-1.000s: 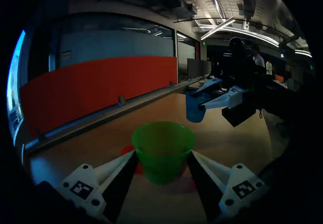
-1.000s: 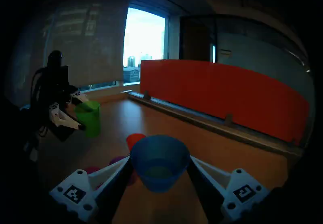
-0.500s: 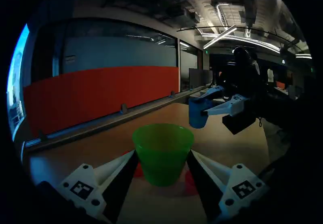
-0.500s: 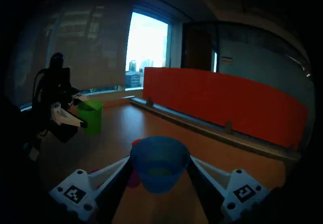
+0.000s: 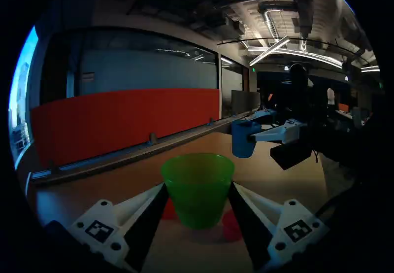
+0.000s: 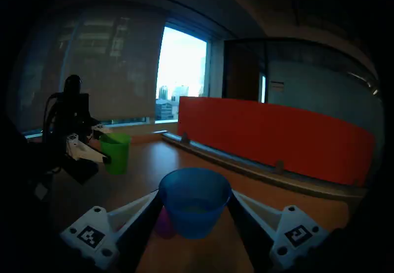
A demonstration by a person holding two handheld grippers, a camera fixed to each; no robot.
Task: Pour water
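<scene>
Pre-pour: left gripper (image 5: 198,190) clamps green plastic cup (image 5: 198,196), right gripper (image 6: 194,200) clamps part-filled blue plastic cup (image 6: 194,214); next, probably align rims, tilt blue.

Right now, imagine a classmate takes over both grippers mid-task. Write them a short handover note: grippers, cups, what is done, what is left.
Left gripper: shut on the green cup, held upright and apparently lifted off the table.
Right gripper: shut on the blue cup, upright, with what looks like a little water inside.
The two cups are well apart.
Done: both cups gripped.
Left: bring them together, then probably tip the blue cup over the green cup. No pouring has begun.
</scene>
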